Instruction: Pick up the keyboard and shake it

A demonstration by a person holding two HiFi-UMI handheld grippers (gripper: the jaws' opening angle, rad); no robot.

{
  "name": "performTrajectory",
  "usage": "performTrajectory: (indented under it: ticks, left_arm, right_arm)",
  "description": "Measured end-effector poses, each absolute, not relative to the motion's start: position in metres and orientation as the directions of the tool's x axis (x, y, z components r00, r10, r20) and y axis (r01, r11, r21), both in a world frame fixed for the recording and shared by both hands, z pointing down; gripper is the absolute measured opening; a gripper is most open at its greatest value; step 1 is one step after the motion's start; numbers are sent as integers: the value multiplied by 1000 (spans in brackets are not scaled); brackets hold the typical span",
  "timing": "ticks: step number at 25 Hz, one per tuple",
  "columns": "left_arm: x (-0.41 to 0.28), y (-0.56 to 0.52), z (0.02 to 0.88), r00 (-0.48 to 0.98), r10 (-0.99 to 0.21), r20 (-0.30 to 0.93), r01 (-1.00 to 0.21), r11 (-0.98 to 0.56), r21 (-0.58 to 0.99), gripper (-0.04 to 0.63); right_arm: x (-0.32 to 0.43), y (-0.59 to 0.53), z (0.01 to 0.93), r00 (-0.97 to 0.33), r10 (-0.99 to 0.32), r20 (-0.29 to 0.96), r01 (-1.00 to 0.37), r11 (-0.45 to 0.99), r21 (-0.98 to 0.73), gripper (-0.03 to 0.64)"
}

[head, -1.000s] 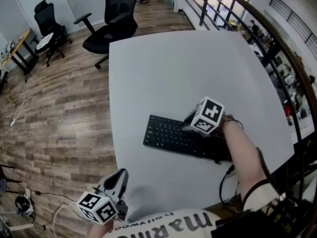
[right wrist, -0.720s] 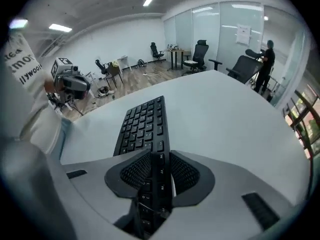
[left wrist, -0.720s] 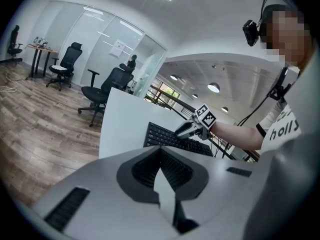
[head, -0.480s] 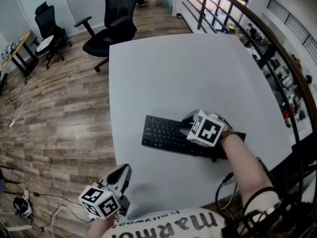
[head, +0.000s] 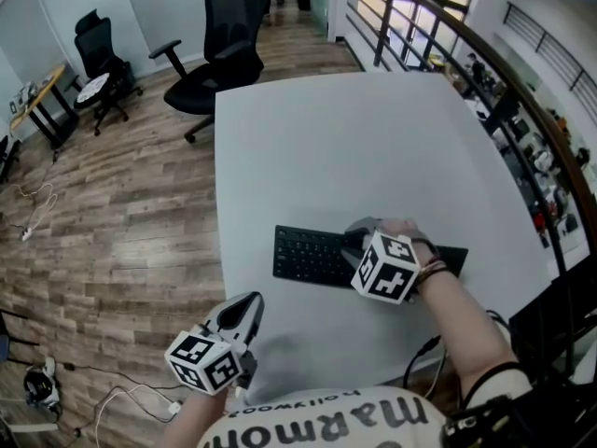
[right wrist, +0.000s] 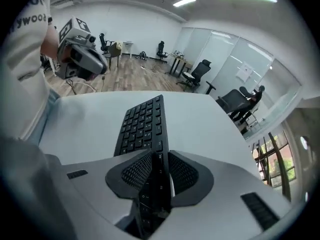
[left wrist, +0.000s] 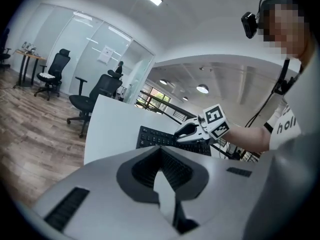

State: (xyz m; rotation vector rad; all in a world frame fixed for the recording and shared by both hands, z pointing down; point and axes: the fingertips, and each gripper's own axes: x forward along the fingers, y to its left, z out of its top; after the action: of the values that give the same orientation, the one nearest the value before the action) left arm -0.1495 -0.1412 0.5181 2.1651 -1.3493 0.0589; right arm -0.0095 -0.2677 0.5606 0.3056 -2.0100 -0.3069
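The person's white T-shirt [head: 280, 429] bears small black "hollywood" lettering beside larger black letters, upside down and not surely legible, while key legends on the flat black plastic keyboard [head: 312, 258] are too small to read.

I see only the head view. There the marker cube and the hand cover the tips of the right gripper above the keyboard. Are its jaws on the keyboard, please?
Observer: Yes. In the right gripper view the right gripper has the keyboard edge-on between its pads. The jaws have just been closing, and both pads press on it.
Operator: Thank you. And the left gripper, does it hold something?
Observer: No. The left gripper view shows its jaws together with nothing between them.
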Motion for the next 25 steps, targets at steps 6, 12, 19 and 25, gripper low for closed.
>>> performTrajectory:
  ticks: [6,12,19,25]
  left_arm:
    - [-151,-192,540,548,-751,368,-824,-410,391,103]
    - [-153,-228,570,587,-665,462,-810,-469,354,236]
    - [-130,-244,575,682,-581,444,-730,-575,369,252]
    - [-103,-241,577,759,-504,412,-646,-661,382,253]
  right_arm:
    - [-12,-262,558,-424,-392,816,-66,912,404,128]
    - [-17,-253,556,-427,-426,798,-75,896,438,129]
    - [-16,-250,551,-450,-442,776,-86,886,455,129]
    - [-16,-243,547,-453,-454,768,-59,874,482,129]
